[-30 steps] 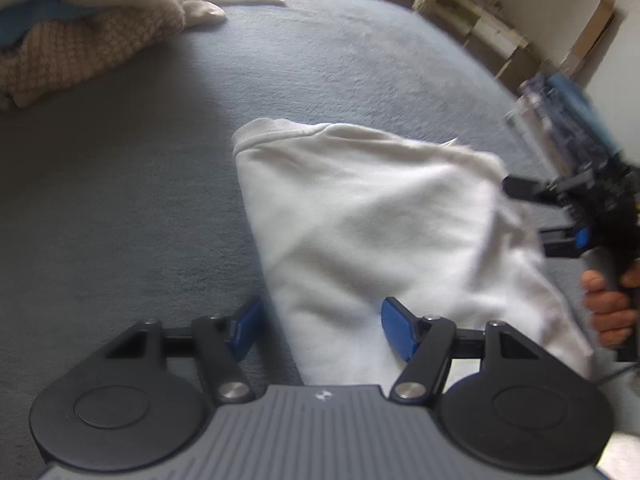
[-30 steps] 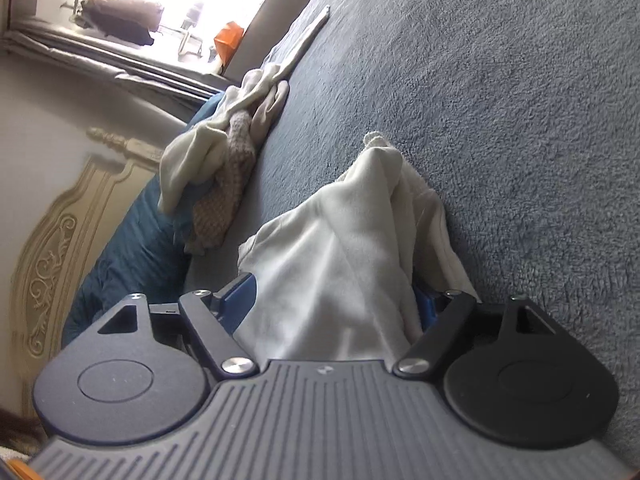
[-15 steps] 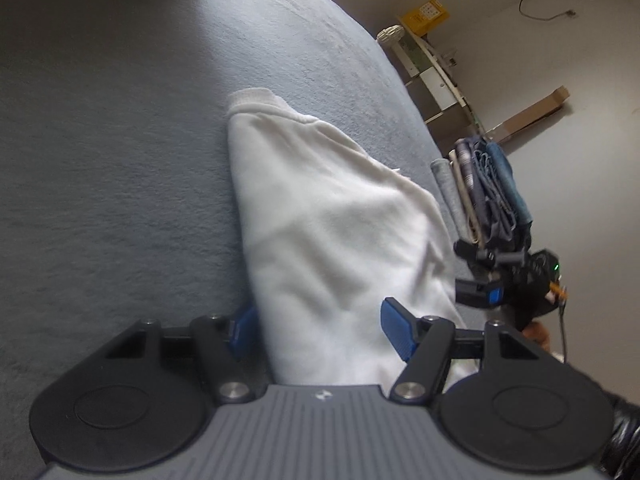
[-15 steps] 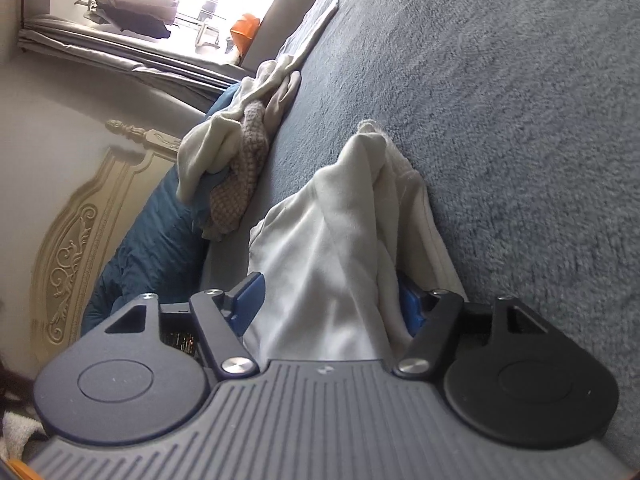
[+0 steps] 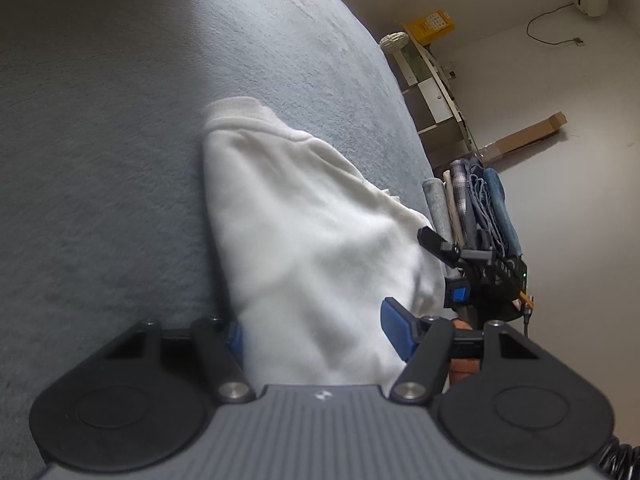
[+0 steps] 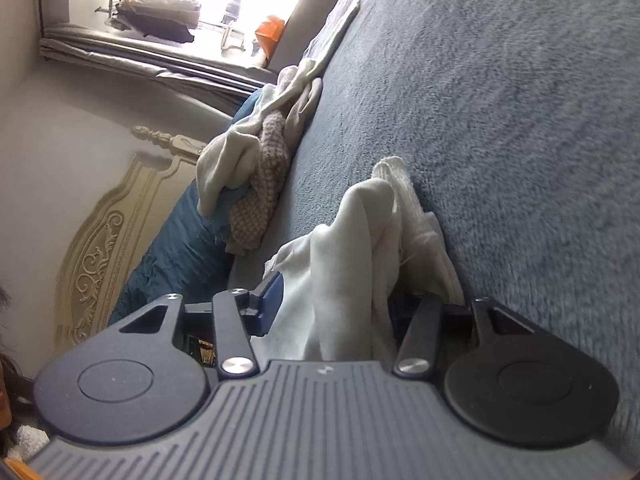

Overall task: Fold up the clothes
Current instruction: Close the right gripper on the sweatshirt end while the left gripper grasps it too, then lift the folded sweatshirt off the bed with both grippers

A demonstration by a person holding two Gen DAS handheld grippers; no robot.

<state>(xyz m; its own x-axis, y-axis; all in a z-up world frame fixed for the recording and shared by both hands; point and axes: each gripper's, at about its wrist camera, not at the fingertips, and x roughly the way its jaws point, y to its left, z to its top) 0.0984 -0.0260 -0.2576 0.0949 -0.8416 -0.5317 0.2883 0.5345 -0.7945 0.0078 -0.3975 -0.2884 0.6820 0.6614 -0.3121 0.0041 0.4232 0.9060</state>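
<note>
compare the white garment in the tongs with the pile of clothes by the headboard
The white garment is one plain piece stretched between both tongs; the pile of clothes mixes cream and brown knit pieces. The garment lies mid-bed, partly folded; the pile sits crumpled and untouched at the bed's edge. Both rest on the grey blanket.

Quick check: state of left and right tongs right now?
Left tongs: open, white garment lying between the pads.
Right tongs: just been closing around the same garment's bunched edge; a firm pinch cannot be told.
</note>
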